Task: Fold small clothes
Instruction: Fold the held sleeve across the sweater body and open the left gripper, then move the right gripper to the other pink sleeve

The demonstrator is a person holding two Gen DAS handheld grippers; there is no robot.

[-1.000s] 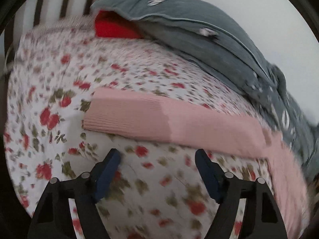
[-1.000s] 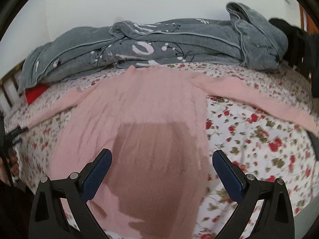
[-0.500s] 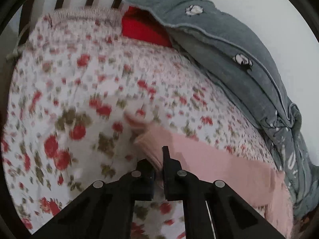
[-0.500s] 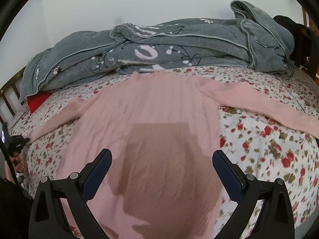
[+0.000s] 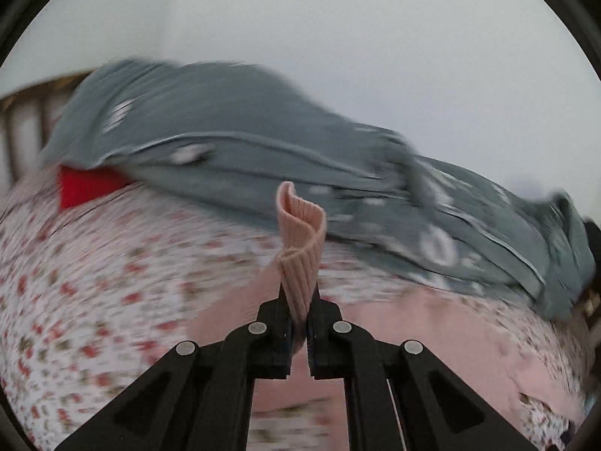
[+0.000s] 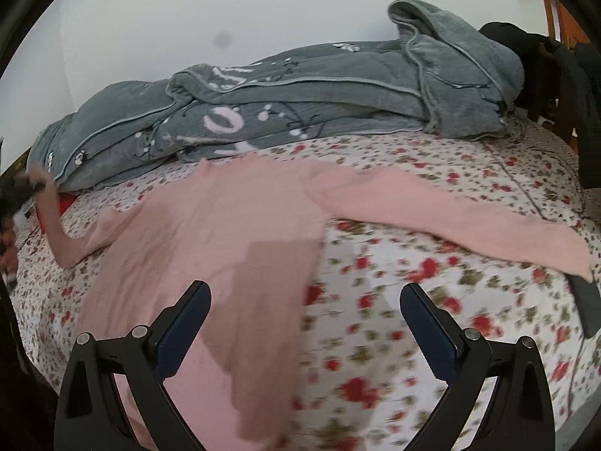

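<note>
A pink knit sweater [image 6: 225,225] lies spread flat on the floral bed sheet [image 6: 413,282], with its right sleeve [image 6: 469,218] stretched out to the right. My left gripper [image 5: 299,300] is shut on the ribbed cuff of the left sleeve [image 5: 300,233] and holds it lifted above the bed. The same gripper shows at the far left of the right wrist view [image 6: 22,188], with the sleeve hanging from it. My right gripper [image 6: 304,323] is open and empty, hovering over the sweater's lower right edge.
A rumpled grey blanket [image 6: 319,94] lies along the wall at the back of the bed. A red item [image 5: 86,184] pokes out under its left end. Dark clothing [image 6: 544,60] hangs at the far right. A wooden bed frame [image 5: 18,127] is at the left.
My left gripper closed on the left sleeve cuff and has lifted it off the sheet, swinging toward the sweater's body. My right gripper has shifted to the right, still open.
</note>
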